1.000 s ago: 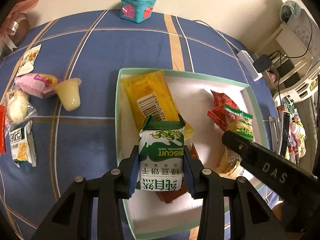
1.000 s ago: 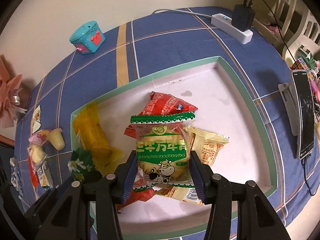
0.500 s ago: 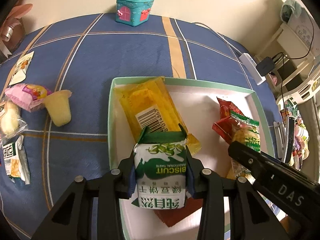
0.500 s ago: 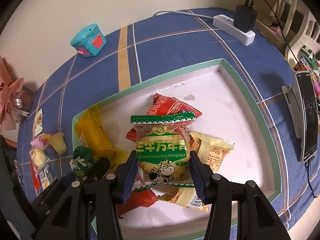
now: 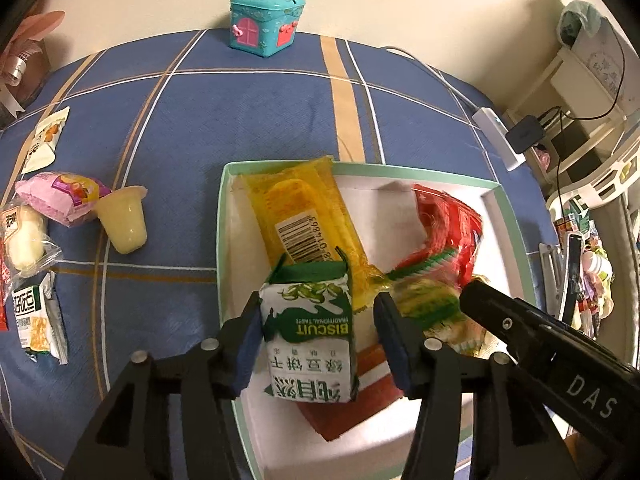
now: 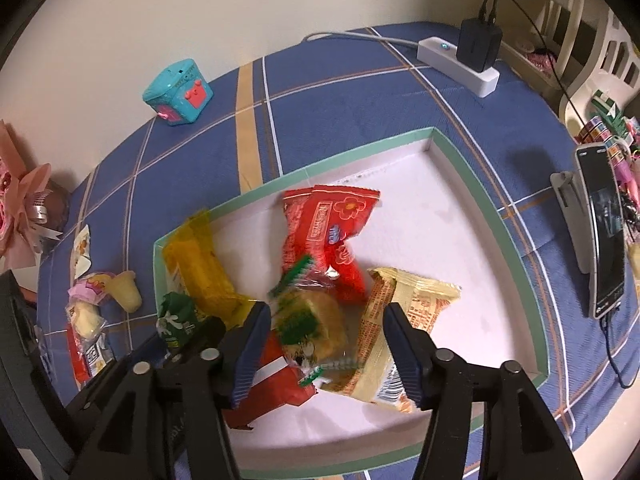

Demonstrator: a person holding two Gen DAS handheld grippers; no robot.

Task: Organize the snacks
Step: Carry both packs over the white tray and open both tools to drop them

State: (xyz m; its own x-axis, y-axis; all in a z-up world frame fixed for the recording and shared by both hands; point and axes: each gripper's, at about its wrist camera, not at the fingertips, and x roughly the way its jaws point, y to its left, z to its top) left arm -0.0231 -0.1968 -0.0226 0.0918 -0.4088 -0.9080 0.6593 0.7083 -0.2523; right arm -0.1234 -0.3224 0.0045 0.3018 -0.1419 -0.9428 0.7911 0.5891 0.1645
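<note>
The green biscuit pack (image 5: 310, 336) stands over the tray's (image 5: 222, 240) 7 o'clock corner between the spread left tool (image 5: 316, 334), released for dropping inside. The right tool (image 6: 324, 340) is also spread, its cow-print snack (image 6: 312, 328) tumbling free onto the pile.

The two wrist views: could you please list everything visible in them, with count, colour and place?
Tray: 1, white with green rim, mid-table.
Biscuit pack: 1, green and white, between the left fingers, over the tray.
Yellow packet: 1, tray's left side.
Red packets: at least 2, tray middle.
Cake pack: 1, green-edged, blurred, between the right fingers.
Cream packet: 1, tray, right of the cake pack.
Jelly cup: 1, pale yellow, left of the tray.
Pink packet: 1, beside the jelly cup.
Toy house: 1, teal, far edge.
Power strip: 1, white, far right.
Phone: 1, black, right edge.
Left gripper: black, open.
Right gripper: black, open.
</note>
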